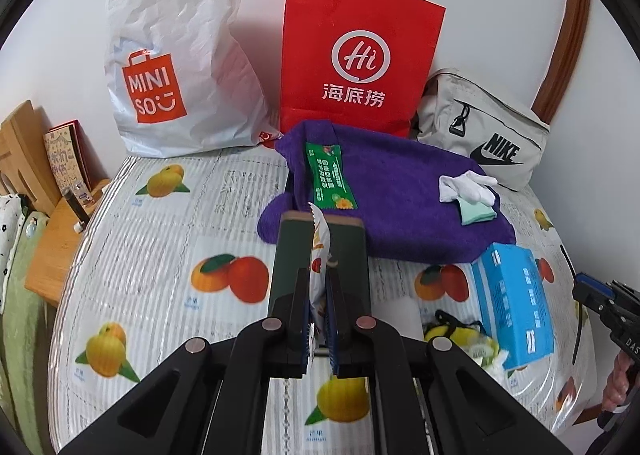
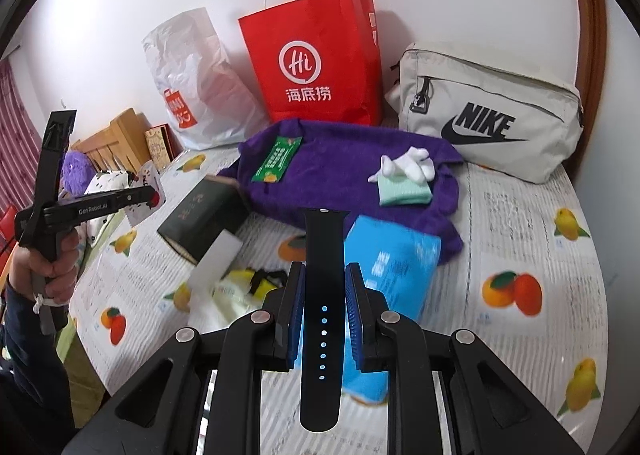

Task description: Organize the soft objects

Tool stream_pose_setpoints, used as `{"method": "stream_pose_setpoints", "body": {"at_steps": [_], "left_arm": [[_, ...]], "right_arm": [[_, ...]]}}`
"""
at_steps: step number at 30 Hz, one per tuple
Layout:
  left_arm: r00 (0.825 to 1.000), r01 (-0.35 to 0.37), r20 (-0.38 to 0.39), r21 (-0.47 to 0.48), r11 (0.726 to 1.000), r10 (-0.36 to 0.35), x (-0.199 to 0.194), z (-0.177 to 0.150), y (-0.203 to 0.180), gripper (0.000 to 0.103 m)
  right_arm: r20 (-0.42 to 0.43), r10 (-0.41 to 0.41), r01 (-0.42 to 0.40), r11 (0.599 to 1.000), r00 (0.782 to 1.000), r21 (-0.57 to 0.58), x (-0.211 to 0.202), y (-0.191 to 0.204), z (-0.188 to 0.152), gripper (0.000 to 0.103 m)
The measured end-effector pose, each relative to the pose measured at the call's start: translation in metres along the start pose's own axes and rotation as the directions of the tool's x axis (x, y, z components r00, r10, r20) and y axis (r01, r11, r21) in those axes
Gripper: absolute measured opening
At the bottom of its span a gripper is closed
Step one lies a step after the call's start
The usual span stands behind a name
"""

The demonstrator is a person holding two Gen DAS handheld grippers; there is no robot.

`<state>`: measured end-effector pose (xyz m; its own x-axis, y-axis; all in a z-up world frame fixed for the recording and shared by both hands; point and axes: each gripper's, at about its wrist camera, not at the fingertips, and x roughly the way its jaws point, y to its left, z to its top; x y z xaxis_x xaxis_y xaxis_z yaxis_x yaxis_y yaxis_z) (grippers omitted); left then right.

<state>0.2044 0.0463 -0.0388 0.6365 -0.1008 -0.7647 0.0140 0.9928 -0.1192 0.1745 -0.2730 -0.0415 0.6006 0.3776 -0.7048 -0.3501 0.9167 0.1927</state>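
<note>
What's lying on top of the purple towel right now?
On the purple towel: a green packet toward its left end, white socks overlapping a folded mint cloth toward its right. Anything beneath the towel is hidden.

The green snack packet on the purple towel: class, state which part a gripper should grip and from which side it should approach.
Grip the green snack packet at its near short end, the one with the orange picture, coming from the table's front edge. It lies flat on the purple towel, lengthwise away from the camera, so that crimped end gives the fingers a thin edge; the soft towel should yield under them.
</note>
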Motion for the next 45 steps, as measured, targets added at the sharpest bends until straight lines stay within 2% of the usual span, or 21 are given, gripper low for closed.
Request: {"method": "stream_pose_setpoints", "body": {"at_steps": [12,24,27,34,40,45], "left_arm": [[1.000,0.002,-0.016,0.020,1.000,-0.001,0.026,0.034,-0.005,0.008],[0.999,0.016,-0.035,0.046,0.999,-0.015,0.062,0.067,-0.011,0.008],[0.999,0.019,-0.038,0.052,0.998,-0.017,0.070,0.073,-0.012,0.008],[0.998,0.019,-0.054,0.050,0.999,-0.016,0.090,0.084,-0.011,0.008],[0.997,0.016,-0.074,0.053,0.998,-0.012,0.107,0.090,-0.008,0.008],[0.996,0.021,-0.091,0.056,0.998,-0.016,0.119,0.096,-0.010,0.008]], "right_arm": [[0.001,0.000,0.000,1.000,1.000,0.009,0.034,-0.015,0.045,0.020],[-0.032,-0.022,0.022,1.000,0.999,0.017,0.087,-0.037,0.086,0.020],[-0.039,-0.045,0.044,0.999,0.998,-0.004,0.101,-0.039,0.097,0.020],[-0.055,-0.030,0.027,0.998,0.998,-0.048,0.134,-0.036,0.120,0.020],[-0.110,-0.037,0.025,0.994,0.993,-0.106,0.171,-0.031,0.131,0.020],[-0.174,-0.036,0.014,0.992,0.984,-0.125,0.196,-0.032,0.125,0.020]]}}
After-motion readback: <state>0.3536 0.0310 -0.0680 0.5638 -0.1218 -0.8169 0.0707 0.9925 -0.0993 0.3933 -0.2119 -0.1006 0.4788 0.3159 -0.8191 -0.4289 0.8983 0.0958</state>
